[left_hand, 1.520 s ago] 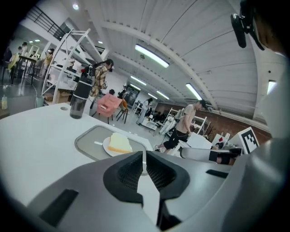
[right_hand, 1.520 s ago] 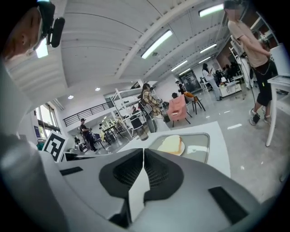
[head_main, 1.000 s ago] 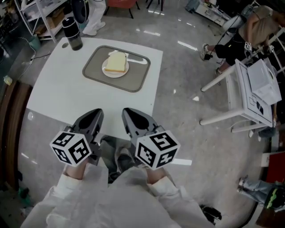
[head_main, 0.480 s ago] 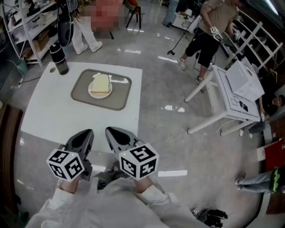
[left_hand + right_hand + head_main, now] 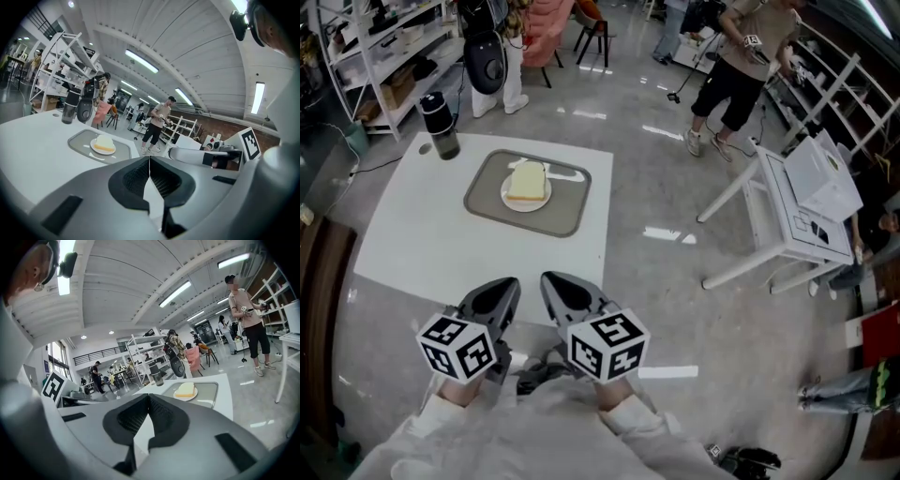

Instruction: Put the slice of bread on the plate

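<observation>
Where the head view looked down, bread (image 5: 528,178) lay on plate (image 5: 523,201), mid-tray (image 5: 485,199). Bottle (image 5: 441,125) stood beyond the tray's far left corner. Left gripper (image 5: 504,289) and right gripper (image 5: 555,284) hung well short of the tray, off the table (image 5: 412,234) edge.

Left gripper view: jaws pressed together, nothing between; tray ahead.

Right gripper view: jaws likewise closed and empty; tray ahead.

Lab hall with shelving racks (image 5: 380,58)
</observation>
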Available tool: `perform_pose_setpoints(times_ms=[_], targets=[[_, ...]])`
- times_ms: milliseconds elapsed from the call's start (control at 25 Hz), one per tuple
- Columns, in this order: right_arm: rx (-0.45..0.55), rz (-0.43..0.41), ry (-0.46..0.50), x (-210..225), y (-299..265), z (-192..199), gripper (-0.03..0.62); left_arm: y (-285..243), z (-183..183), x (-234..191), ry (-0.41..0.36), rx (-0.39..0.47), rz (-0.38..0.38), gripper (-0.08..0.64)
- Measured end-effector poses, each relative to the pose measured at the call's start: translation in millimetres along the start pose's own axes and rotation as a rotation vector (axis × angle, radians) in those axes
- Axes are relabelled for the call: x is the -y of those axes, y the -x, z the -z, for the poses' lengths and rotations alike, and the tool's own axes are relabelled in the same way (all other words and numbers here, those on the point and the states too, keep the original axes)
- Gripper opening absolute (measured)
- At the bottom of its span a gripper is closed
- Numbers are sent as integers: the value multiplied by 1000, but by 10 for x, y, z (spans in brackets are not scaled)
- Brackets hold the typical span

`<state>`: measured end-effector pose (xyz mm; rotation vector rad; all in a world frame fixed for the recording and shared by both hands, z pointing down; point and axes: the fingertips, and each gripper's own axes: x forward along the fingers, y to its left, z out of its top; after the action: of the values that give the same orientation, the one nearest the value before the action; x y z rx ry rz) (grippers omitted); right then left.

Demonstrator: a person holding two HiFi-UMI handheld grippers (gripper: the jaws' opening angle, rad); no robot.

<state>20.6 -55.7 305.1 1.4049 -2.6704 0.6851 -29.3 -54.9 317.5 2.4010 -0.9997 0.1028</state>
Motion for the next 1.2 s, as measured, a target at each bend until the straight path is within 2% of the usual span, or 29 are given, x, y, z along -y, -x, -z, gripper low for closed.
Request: perform_pose_setpoints(times_ms=[320,1200], targets=[[-15,-5,23,26,39,22,15,-35,9,35,22,6,-4,12],[-51,-28,68,-18,-50,57,14,-86,48,11,12,-22,9,12]])
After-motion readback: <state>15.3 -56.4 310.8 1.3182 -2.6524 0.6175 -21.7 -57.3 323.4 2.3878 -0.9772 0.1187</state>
